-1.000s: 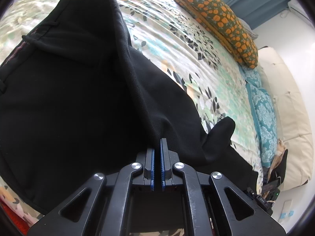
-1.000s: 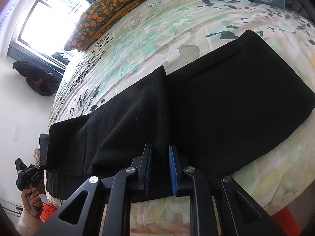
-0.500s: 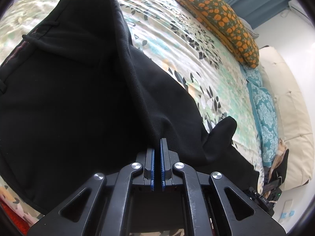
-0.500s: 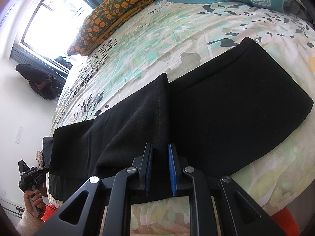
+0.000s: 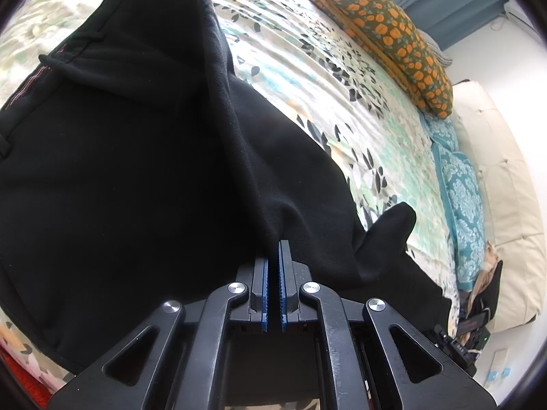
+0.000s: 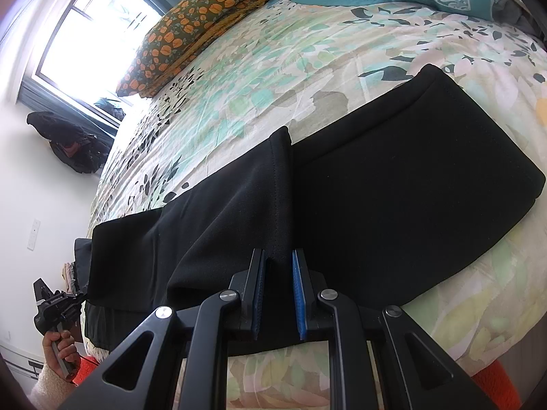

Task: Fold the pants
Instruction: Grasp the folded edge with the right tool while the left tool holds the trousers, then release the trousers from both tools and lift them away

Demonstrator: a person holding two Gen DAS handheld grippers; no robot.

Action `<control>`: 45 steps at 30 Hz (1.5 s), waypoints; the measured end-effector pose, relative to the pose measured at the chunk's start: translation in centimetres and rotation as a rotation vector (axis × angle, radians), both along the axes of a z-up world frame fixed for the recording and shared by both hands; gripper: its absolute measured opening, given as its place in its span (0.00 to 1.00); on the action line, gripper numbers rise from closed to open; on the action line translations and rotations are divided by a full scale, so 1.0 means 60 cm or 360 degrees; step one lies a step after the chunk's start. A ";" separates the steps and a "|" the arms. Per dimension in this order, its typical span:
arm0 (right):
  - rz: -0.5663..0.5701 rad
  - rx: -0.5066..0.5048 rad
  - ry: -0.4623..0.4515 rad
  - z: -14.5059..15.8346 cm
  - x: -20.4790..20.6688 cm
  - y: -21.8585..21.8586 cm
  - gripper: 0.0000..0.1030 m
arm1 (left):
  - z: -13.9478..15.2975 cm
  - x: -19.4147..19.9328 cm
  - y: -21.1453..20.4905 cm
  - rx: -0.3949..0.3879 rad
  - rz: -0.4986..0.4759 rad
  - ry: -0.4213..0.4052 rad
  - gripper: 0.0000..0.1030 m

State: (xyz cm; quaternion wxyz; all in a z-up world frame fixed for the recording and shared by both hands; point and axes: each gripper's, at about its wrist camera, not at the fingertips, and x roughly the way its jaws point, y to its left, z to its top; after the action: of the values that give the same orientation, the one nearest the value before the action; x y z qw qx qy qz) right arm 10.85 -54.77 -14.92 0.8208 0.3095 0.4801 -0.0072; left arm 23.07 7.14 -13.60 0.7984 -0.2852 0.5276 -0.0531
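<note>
On the bed, black pants lie along its near edge, with both tongs at the cloth.

Across the floral bed [image 6: 307,51], the pants [image 6: 393,198] stretch along the near edge, one leg end folded back over the rest. Left tongs [image 5: 273,266] are pressed together, pinching a ridge of black fabric that rises straight from their tips; the waistband end spreads out to their left. Right tongs [image 6: 277,270] stand slightly spread, with the stitched hem of the folded leg lying between the blue pads [image 6: 297,294]. An orange-patterned pillow [image 6: 198,27] rests at the bed's far corner, under the window [image 6: 85,34].
</note>
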 end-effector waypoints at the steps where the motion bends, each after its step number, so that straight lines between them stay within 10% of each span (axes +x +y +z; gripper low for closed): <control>1: 0.0000 0.0001 0.0000 0.000 0.000 0.000 0.16 | 0.000 0.000 0.000 0.0000 0.0000 0.0000 0.03; 12: -0.0036 0.0100 -0.0085 0.034 0.009 -0.046 0.12 | 0.048 -0.003 -0.010 -0.0016 -0.0035 -0.0113 0.03; 17: 0.0098 -0.0209 -0.0071 0.106 0.010 -0.088 0.02 | 0.092 -0.040 -0.056 0.0015 -0.0215 -0.0189 0.03; 29: 0.0082 -0.0624 0.0213 0.073 -0.021 -0.155 0.02 | 0.006 -0.132 -0.184 0.0002 -0.0490 0.0083 0.03; 45: -0.0051 -0.0655 0.0264 0.060 -0.035 -0.190 0.02 | -0.030 -0.143 -0.227 0.0071 -0.0615 0.0215 0.04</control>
State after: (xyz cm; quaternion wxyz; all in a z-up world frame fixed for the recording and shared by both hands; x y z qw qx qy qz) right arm 8.74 -66.16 -11.30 0.8241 0.1415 0.5295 -0.1434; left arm 14.48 -6.51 -15.37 0.7424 -0.1639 0.6258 -0.1745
